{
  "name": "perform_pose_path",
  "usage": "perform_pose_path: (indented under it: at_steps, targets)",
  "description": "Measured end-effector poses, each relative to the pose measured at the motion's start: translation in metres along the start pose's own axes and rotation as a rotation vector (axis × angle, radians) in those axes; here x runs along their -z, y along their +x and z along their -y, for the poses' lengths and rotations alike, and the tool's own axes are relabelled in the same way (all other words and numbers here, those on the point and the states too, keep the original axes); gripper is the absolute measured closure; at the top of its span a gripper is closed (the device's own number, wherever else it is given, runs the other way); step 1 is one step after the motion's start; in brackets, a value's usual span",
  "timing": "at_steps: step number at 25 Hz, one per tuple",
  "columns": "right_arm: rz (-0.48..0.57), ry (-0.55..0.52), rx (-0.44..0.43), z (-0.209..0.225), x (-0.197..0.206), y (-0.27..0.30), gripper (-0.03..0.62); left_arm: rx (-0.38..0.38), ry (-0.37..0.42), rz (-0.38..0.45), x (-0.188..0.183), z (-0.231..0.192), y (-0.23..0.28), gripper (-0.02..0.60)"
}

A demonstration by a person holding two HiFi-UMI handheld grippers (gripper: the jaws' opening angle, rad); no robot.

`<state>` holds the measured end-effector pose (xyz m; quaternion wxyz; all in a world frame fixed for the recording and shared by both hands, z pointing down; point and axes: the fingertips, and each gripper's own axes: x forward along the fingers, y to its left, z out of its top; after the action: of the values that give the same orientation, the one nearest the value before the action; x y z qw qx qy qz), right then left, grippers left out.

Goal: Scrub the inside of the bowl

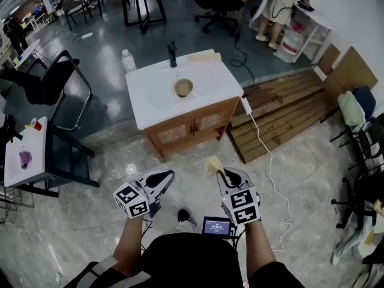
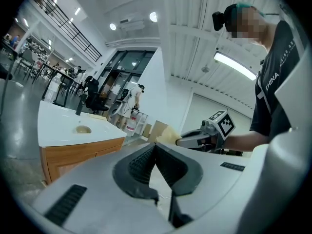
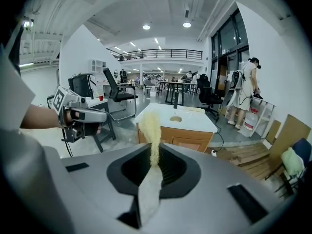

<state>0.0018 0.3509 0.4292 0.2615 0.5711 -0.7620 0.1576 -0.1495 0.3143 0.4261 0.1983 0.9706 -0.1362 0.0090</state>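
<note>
A small tan bowl (image 1: 183, 87) sits in the middle of the white countertop (image 1: 150, 98) of a wooden cabinet, some way ahead of me. It also shows in the left gripper view as the bowl (image 2: 83, 129) and in the right gripper view as the bowl (image 3: 175, 119). My left gripper (image 1: 168, 174) is shut with nothing between its jaws (image 2: 155, 146). My right gripper (image 1: 224, 173) is shut on a yellow scrubbing sponge (image 1: 213, 164), which sticks up past the jaws (image 3: 151, 128). Both grippers hover over the floor, well short of the cabinet.
A black faucet (image 1: 173, 54) and a plastic bottle (image 1: 128, 60) stand at the counter's back. Wooden pallets (image 1: 282, 116) and a white cable (image 1: 264, 146) lie right of the cabinet. Black chairs (image 1: 57, 83) and a small white table (image 1: 27, 152) stand at the left. A person (image 1: 282, 8) stands far back.
</note>
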Motion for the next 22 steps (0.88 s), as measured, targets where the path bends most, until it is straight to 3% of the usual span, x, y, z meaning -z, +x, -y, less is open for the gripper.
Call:
perform_pose_path:
  at_steps: [10, 22]
  targets:
    - [-0.024, 0.026, -0.009, 0.033, -0.009, 0.042, 0.551, 0.018, -0.035, -0.037, 0.001, -0.037, 0.037, 0.578]
    - [0.015, 0.023, -0.088, 0.130, -0.048, 0.106, 0.551, -0.048, 0.002, -0.052, -0.043, -0.094, 0.130, 0.578]
